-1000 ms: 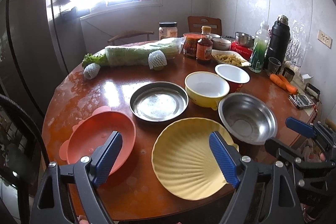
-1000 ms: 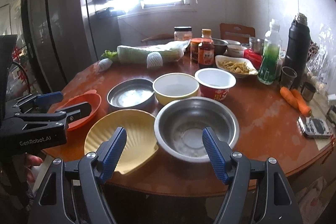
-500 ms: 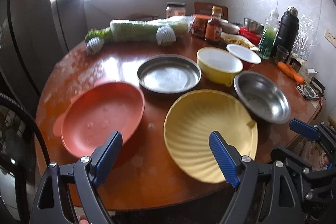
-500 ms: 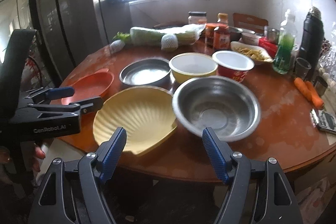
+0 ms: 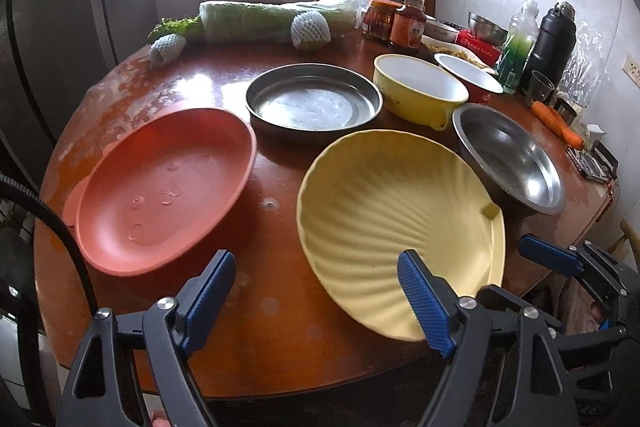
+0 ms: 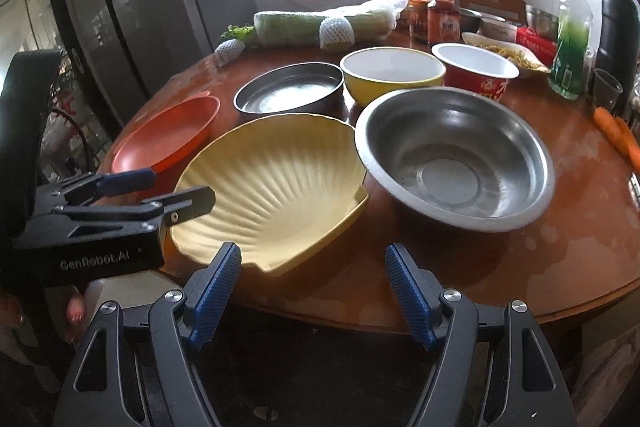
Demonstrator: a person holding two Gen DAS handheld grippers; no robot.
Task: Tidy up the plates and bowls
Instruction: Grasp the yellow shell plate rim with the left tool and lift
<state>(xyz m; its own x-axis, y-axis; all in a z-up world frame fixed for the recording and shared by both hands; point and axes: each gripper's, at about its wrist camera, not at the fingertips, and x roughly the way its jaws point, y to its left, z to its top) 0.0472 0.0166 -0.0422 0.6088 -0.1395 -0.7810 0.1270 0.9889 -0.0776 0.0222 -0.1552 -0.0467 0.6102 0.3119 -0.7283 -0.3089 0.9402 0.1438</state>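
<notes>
On the round wooden table lie an orange plate (image 5: 160, 187), a yellow shell-shaped plate (image 5: 392, 211), a flat steel pan (image 5: 314, 101), a yellow bowl (image 5: 418, 89), a red-sided white bowl (image 5: 468, 75) and a steel bowl (image 5: 510, 163). My left gripper (image 5: 316, 301) is open and empty above the near table edge, between the orange and shell plates. My right gripper (image 6: 312, 291) is open and empty at the near edge, between the shell plate (image 6: 272, 183) and the steel bowl (image 6: 452, 155). The left gripper (image 6: 160, 189) shows at the left of the right wrist view.
At the back of the table are wrapped cabbage (image 5: 272, 19), foam-netted fruit (image 5: 310, 33), sauce jars (image 5: 408, 21), a green bottle (image 5: 518, 47), a black flask (image 5: 554, 39), carrots (image 5: 556, 121) and a dish of food (image 6: 506, 53). A fridge (image 6: 132, 7) stands on the left.
Both grippers have moved forward and up over the near table edge, so the plates and bowls appear larger and nearer. Both stay open. No dish has moved.
</notes>
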